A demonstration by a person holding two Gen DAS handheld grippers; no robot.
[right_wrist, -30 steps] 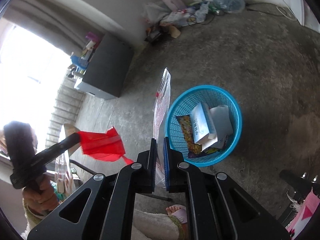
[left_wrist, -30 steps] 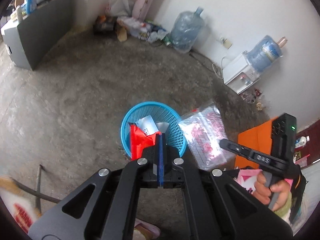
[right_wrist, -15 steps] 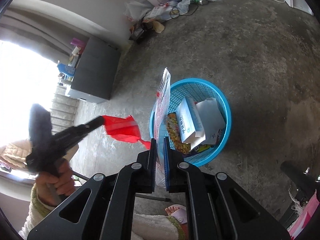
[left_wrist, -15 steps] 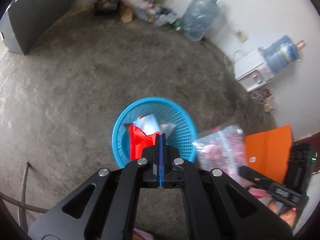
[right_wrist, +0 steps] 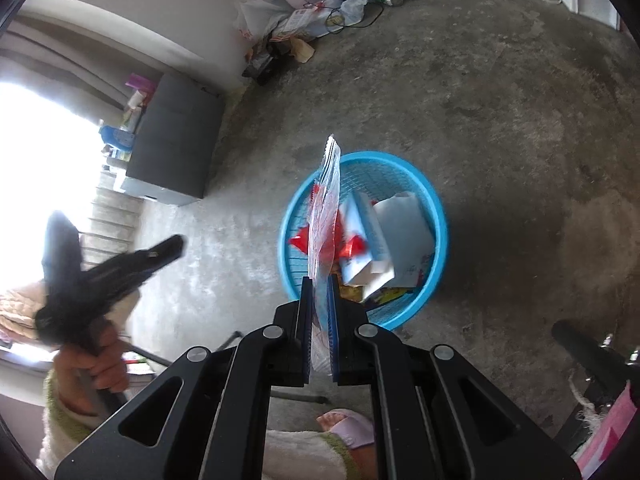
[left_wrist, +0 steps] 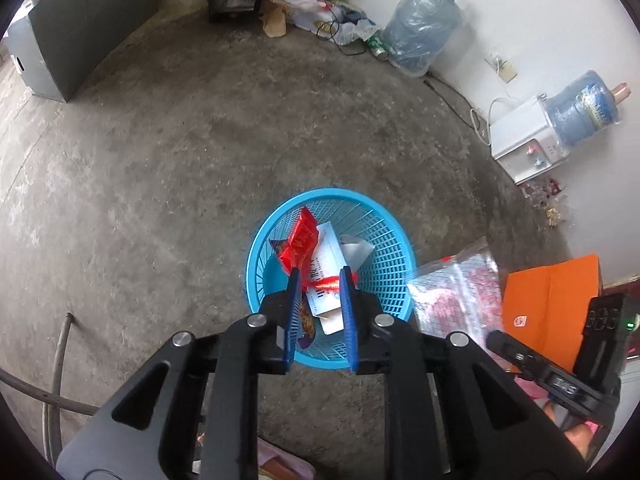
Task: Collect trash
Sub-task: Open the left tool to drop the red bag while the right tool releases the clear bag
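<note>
Basket (left_wrist: 400, 268) at frame centre on floor (left_wrist: 160, 160), wrapper (left_wrist: 300, 240), carton (left_wrist: 326, 264) and paper (left_wrist: 356, 248) inside. Left gripper (left_wrist: 319, 280) just below basket, jaws opening, nothing between. Plastic bag (left_wrist: 460, 292) right of basket. Water bottle (left_wrist: 420, 32) upper right by wall. Cabinet (left_wrist: 80, 28) upper left.

In right wrist view, right gripper (right_wrist: 319, 286) clamps plastic bag at lower centre.

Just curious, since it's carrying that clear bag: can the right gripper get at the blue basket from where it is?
Probably yes: the right gripper, shut on the clear plastic bag, hangs right above the open-topped blue basket.
</note>
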